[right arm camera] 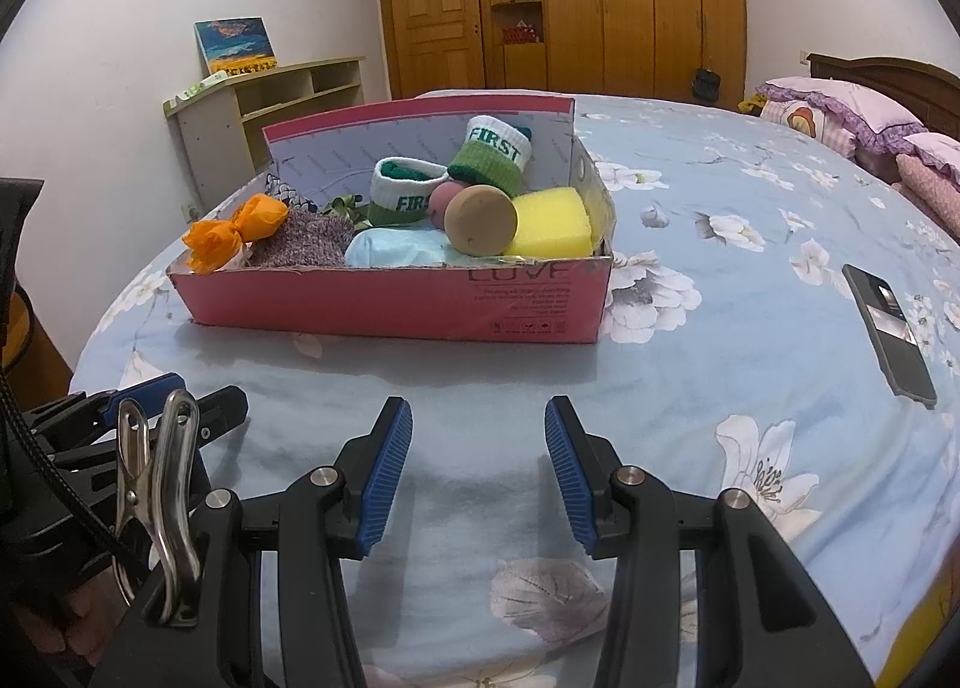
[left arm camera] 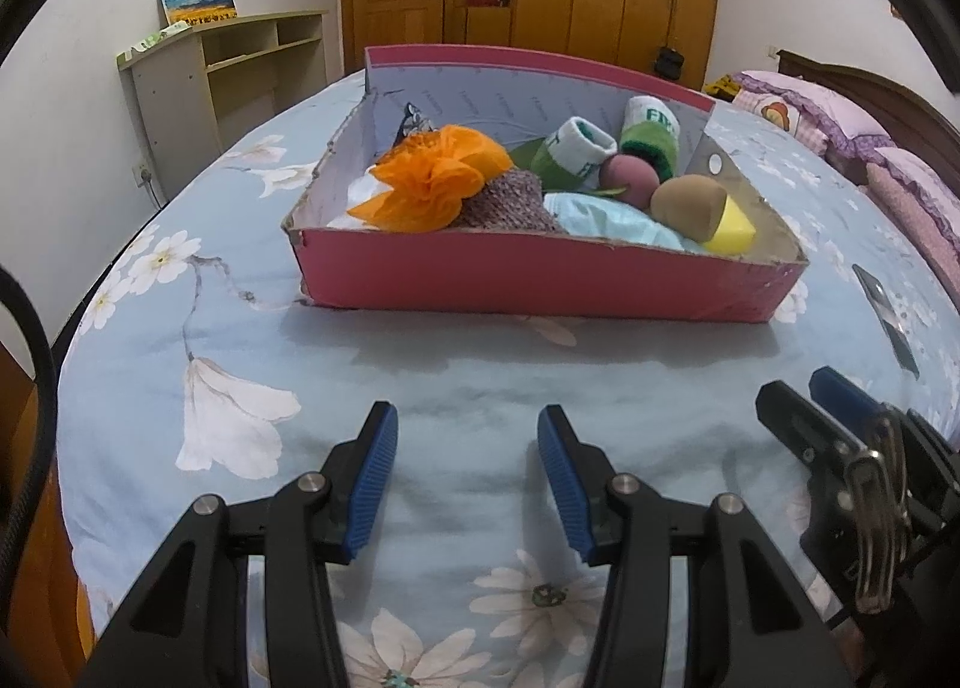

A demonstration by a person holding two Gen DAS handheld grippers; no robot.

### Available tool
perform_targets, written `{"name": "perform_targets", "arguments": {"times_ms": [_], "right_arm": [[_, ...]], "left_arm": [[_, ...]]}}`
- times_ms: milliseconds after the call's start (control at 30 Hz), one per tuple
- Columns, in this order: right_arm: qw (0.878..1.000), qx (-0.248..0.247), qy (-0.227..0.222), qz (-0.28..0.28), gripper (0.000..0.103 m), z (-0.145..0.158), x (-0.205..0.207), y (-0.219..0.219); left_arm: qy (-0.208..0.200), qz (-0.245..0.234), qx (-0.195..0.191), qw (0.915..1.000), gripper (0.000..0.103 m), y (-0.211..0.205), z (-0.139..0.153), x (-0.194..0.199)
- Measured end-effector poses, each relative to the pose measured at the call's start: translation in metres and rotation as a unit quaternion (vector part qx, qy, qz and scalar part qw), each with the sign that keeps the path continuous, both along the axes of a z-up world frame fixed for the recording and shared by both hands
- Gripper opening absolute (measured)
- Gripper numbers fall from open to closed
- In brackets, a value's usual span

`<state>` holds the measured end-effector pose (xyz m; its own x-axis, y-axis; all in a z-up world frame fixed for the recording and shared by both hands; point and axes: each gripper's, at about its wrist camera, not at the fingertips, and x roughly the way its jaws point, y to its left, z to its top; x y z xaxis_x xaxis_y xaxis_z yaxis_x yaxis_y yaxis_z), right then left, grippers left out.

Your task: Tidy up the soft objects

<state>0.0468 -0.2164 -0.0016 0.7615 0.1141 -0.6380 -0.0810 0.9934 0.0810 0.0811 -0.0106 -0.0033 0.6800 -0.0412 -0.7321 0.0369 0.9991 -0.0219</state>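
A floral bedsheet (left arm camera: 480,388) fills the bedroom; the pink box (left arm camera: 528,280) at twelve o'clock holds light, squashy items; pinch the orange pouf (left arm camera: 432,184) mid-body; left gripper (left arm camera: 468,448) and right gripper (right arm camera: 478,442) both part-open, empty.

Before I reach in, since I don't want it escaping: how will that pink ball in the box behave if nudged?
The pink ball is round, so it would probably roll. It sits wedged between a green-and-white wristband and the brown plush, which likely hold it. Its matte surface suggests a soft, light, grippy ball.
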Motion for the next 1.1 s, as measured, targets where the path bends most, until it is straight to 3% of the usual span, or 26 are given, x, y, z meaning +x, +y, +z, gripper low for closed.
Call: {"name": "perform_targets", "arguments": {"times_ms": [1100], "right_arm": [[1.0,0.001,0.004,-0.002,0.047,-0.0039,0.0001,0.0005]], "left_arm": [[0.001,0.004,0.003,1.0,0.051,-0.0003,-0.0031,0.0002]]}}
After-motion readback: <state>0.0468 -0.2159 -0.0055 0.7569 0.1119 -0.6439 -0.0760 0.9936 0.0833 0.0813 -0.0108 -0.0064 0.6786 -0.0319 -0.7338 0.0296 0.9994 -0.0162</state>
